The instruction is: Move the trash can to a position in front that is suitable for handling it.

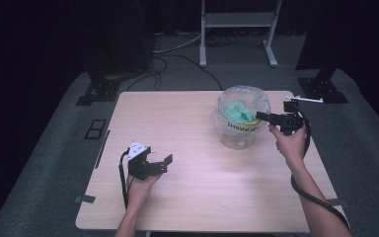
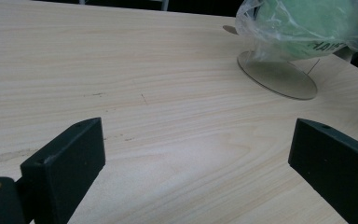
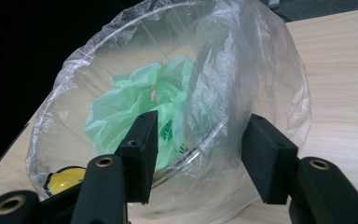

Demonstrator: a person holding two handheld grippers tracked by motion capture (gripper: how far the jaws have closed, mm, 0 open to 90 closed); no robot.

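Observation:
A clear round bin point(image 1: 239, 129) lined with a thin transparent bag point(image 3: 270, 70) stands at the table's far right. Inside lie a crumpled green plastic bag point(image 3: 130, 107) and a yellow object point(image 3: 65, 179) low against the wall. My right gripper point(image 3: 200, 140) straddles the bin's rim at its right side, one jaw inside and one outside. The rim and liner run between the jaws, and the pads do not press on them. My left gripper point(image 1: 167, 164) rests low at the table's front left, wide open with bare wood between its jaws point(image 2: 198, 140).
The wooden table point(image 1: 197, 197) has open surface across its middle and front. A white metal stand point(image 1: 237, 19) and two black stand bases point(image 1: 98, 91) point(image 1: 321, 89) sit on the floor beyond the far edge. Cables trail from both grippers.

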